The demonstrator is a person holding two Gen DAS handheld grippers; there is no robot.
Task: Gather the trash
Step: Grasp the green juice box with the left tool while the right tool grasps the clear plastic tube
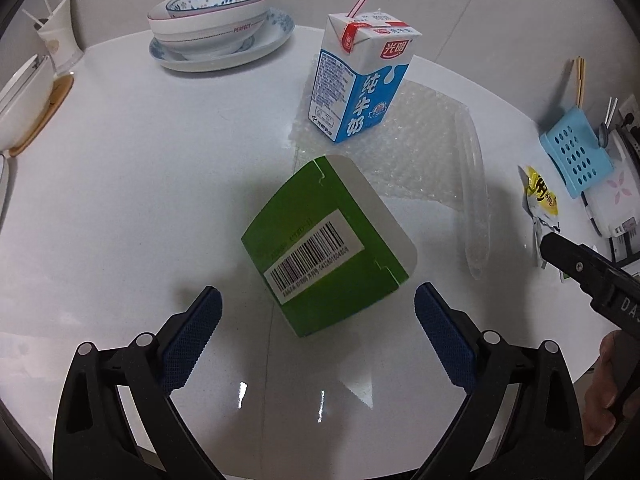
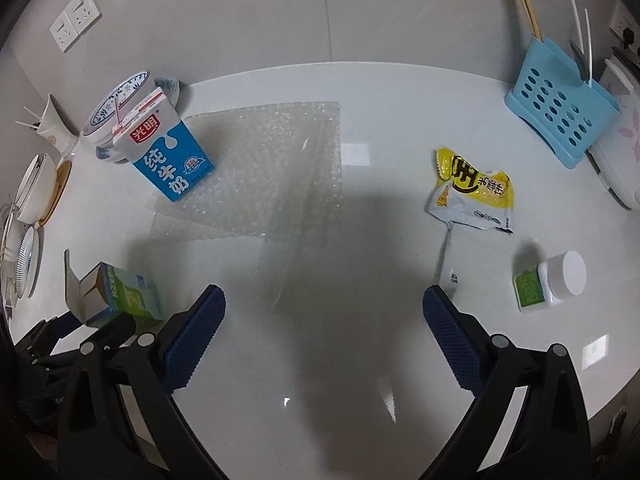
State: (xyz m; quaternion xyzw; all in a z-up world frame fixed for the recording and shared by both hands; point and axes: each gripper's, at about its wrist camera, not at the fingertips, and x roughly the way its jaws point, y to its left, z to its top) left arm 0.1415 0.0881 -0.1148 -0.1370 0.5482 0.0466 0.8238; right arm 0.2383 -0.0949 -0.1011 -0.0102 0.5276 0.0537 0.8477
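A green carton (image 1: pixel 320 248) with a barcode lies on the white table just ahead of my open left gripper (image 1: pixel 316 308), not touched by its blue pads. It also shows in the right wrist view as the green carton (image 2: pixel 128 296), flaps open. A blue-and-white milk carton (image 1: pixel 356 80) (image 2: pixel 168 152) with a straw stands on a sheet of bubble wrap (image 1: pixel 420 148) (image 2: pixel 260 168). A yellow snack wrapper (image 2: pixel 472 192) (image 1: pixel 540 204) and a small white-capped bottle (image 2: pixel 552 284) lie to the right. My right gripper (image 2: pixel 324 308) is open over bare table.
Stacked patterned bowls on a plate (image 1: pixel 216 28) stand at the back. A blue perforated utensil holder (image 2: pixel 560 116) with chopsticks is at the right, beside a white appliance (image 2: pixel 616 160). More dishes (image 2: pixel 32 200) sit at the left edge. A white cup (image 1: pixel 60 40) holds sticks.
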